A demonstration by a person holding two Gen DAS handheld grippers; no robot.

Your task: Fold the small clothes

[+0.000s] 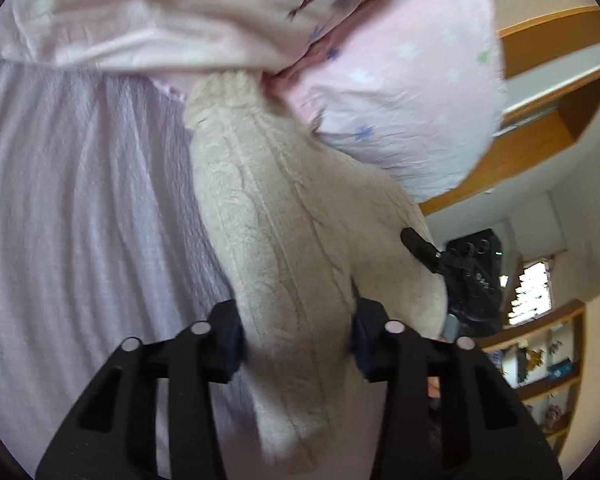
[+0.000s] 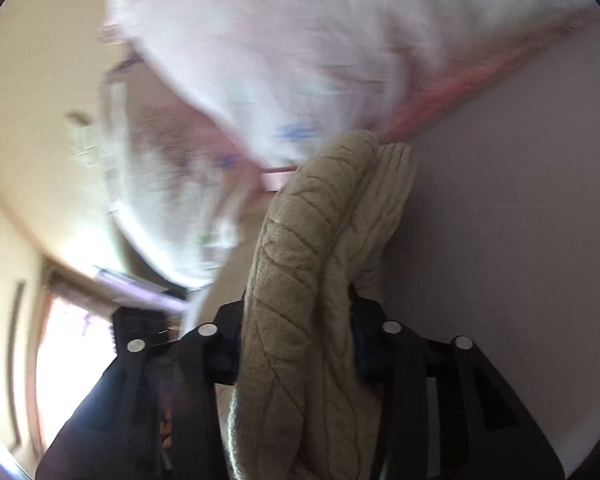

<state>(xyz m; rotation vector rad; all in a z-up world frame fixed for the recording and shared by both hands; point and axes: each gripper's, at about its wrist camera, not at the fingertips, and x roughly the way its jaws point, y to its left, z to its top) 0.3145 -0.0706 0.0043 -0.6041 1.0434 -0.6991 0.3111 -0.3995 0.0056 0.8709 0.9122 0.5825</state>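
A cream cable-knit garment [image 1: 284,248] hangs lifted over the lilac bed sheet [image 1: 80,200]. My left gripper [image 1: 296,344] is shut on its thick fabric, which bulges between the two black fingers. In the left wrist view the right gripper's finger [image 1: 420,250] shows at the garment's far edge. In the right wrist view the same cream knit [image 2: 308,280] is bunched in folds between the fingers of my right gripper [image 2: 296,348], which is shut on it. The garment's far end points toward the pillows.
A pink flowered pillow [image 1: 412,92] and a pale pink cover [image 1: 160,20] lie at the head of the bed. A wooden bed frame [image 1: 540,128] and wooden shelves [image 1: 548,364] stand to the right. The right wrist view is motion-blurred, with a white pillow [image 2: 280,60] and a bright window [image 2: 72,360].
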